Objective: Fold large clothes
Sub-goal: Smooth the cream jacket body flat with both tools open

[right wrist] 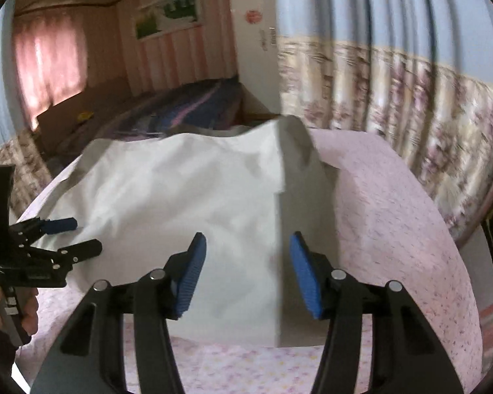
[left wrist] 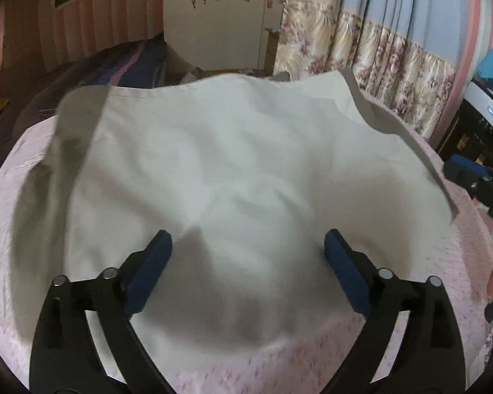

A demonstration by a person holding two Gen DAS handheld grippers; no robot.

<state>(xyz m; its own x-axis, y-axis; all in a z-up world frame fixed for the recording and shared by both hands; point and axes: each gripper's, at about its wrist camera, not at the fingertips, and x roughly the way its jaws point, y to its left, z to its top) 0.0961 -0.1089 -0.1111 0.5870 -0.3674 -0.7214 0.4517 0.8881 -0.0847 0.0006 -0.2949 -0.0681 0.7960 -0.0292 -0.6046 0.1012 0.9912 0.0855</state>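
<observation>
Below both hand-held grippers, left (left wrist: 248,246) and right (right wrist: 248,252), white garment (left wrist: 230,164), jaws apart, empty.

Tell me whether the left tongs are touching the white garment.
Cannot tell. The left wrist view shows the left tongs open over the white garment, nothing pinched; the right wrist view shows them at its edge, but neither view plainly shows contact or a gap.

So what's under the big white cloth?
The white cloth lies on a pink speckled bed cover, which shows all around it. Whatever is beneath its middle is covered.
</observation>
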